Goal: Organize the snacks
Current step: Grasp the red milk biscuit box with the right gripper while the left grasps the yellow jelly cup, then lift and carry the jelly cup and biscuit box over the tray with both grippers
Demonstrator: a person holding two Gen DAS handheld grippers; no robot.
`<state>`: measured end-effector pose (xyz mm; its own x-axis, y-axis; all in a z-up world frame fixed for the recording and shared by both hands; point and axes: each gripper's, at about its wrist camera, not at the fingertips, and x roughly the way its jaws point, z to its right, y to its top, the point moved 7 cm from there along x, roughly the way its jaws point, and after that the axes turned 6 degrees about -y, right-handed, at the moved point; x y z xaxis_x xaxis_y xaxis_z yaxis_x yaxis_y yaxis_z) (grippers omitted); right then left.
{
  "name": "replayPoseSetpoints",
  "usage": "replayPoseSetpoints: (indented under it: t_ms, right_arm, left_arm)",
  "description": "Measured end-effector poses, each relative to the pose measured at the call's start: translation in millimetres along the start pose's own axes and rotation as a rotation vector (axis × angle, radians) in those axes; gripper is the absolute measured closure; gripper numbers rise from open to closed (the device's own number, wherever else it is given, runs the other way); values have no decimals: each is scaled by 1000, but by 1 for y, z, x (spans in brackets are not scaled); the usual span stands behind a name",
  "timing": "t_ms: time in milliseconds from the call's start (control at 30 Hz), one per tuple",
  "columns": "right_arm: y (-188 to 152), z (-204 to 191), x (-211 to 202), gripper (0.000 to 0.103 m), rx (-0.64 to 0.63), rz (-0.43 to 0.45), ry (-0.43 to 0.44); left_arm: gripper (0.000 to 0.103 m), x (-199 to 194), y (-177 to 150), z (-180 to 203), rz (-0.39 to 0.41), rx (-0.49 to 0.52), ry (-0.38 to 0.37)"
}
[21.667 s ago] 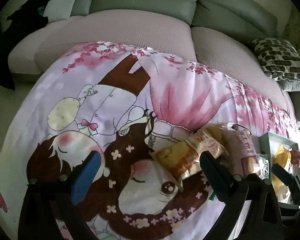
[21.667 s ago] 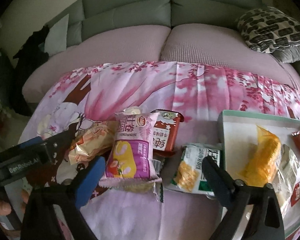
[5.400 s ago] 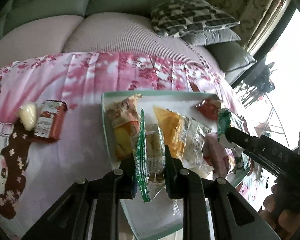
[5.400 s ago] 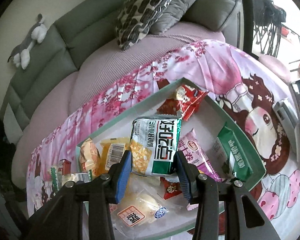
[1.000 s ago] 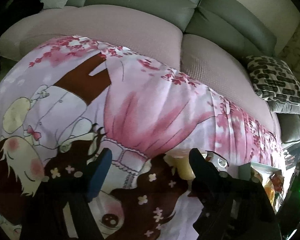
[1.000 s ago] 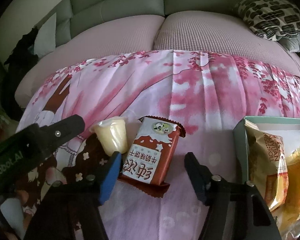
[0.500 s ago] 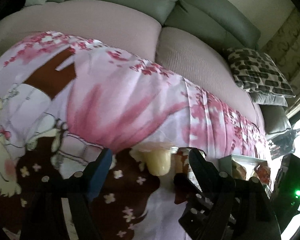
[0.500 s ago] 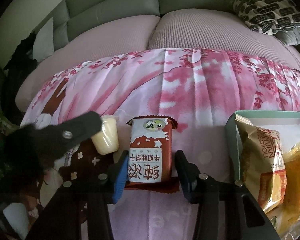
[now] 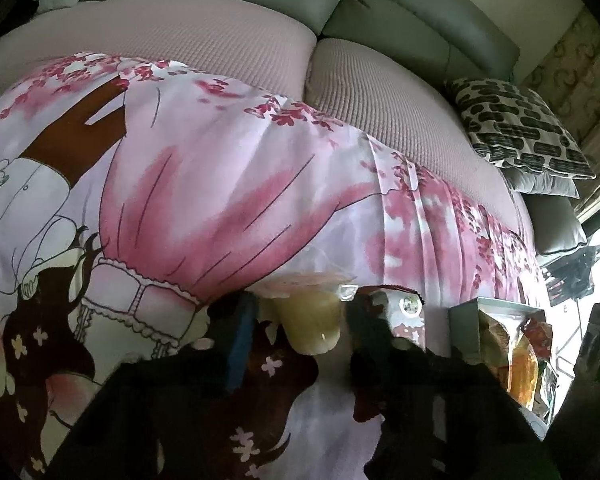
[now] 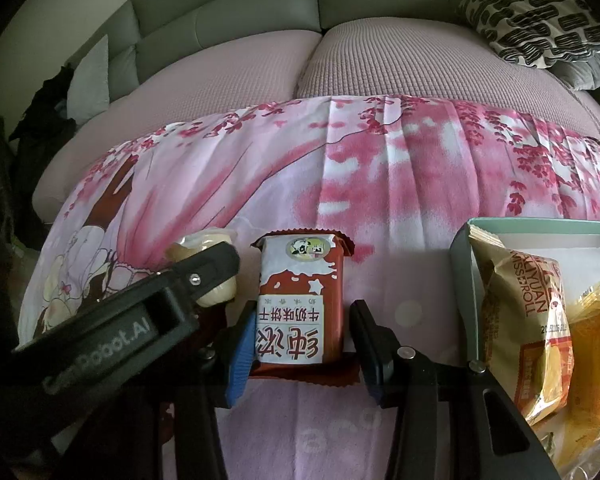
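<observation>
while both grippers work low over a pink printed cloth (image 10: 380,168), the right gripper (image 10: 300,344) grasps a red biscuit packet (image 10: 300,304) by its long sides: light, crinkly and slippery, likely brittle inside, so a gentle grip at the middle suits it. the left gripper (image 9: 300,320) has jaws closing around a small yellow jelly cup (image 9: 308,316) lying beside the packet; contact seems likely, though the view is dark. the cup is smooth and squashy, best taken across its body. a green tray (image 10: 460,280) of snacks sits just right.

Jelly cup (image 10: 204,264) half-hidden behind left tool (image 10: 220,276).
</observation>
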<state>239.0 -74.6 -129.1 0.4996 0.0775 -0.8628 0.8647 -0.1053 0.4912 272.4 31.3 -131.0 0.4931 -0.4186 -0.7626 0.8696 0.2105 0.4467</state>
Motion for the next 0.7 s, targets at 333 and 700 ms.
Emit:
replayPoseSetpoints:
  t_ms: [333,700]
  right_arm:
    - [-1,-2,-3,56,6,2,13]
    - [-5,-2,-23,61,9,4,37]
  left_arm:
    - [66,-7,0,-1,-3,0,9]
    - [66,-40,1,0,30,-4,44]
